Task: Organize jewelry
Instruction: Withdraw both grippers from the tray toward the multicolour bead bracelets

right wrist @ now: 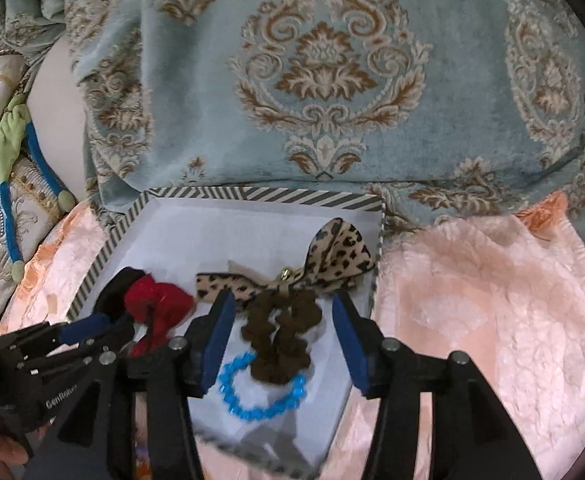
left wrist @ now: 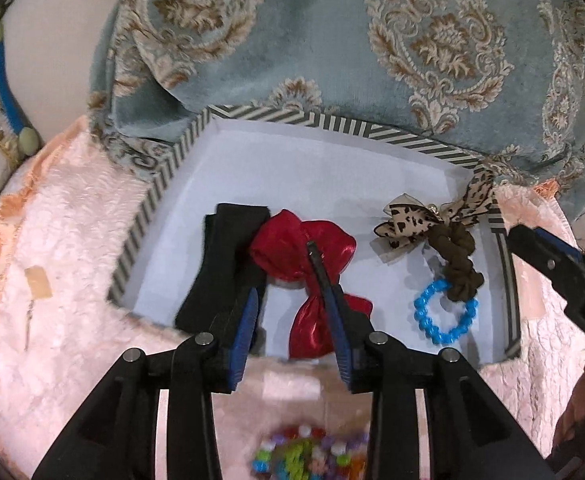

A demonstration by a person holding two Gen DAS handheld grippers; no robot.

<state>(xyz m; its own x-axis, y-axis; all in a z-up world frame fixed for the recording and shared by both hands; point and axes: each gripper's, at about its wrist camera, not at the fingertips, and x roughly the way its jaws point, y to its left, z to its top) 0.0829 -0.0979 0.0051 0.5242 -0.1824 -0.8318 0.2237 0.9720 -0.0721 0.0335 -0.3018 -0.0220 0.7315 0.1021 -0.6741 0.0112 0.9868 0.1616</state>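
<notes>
Jewelry and hair pieces mostly gathered in the striped-rim box [left wrist: 180,152] on the pink blanket [left wrist: 60,264], backed by a blue damask cushion [right wrist: 324,80]. Already inside: a black band [left wrist: 220,256] at the left, a red bow [left wrist: 308,256] beside and partly over it, a leopard-print bow [left wrist: 408,224] with its brown scrunchie [left wrist: 462,264] toward the right wall, and a blue bead bracelet [left wrist: 446,316] touching the scrunchie's near end.

Left gripper [left wrist: 288,308] poised over the near edge of the box, blue-padded fingers [left wrist: 246,328] spread apart, the red bow lying between and below them; no visible pinch on it, though contact with the right finger hard to rule out. Right gripper [right wrist: 280,340] over the right part of the box, fingers [right wrist: 220,336] likewise spread wide either side of the scrunchie, gripping nothing.

Still outside: a blurred cluster of multicoloured beads [left wrist: 308,456] on the blanket, just below the left gripper. Judging by that, well advanced but not finished, with the bead cluster likely the remaining piece to lift in. Off to the far left, a green-and-blue item [right wrist: 16,160] lying on other fabric; unclear whether part of the job.
</notes>
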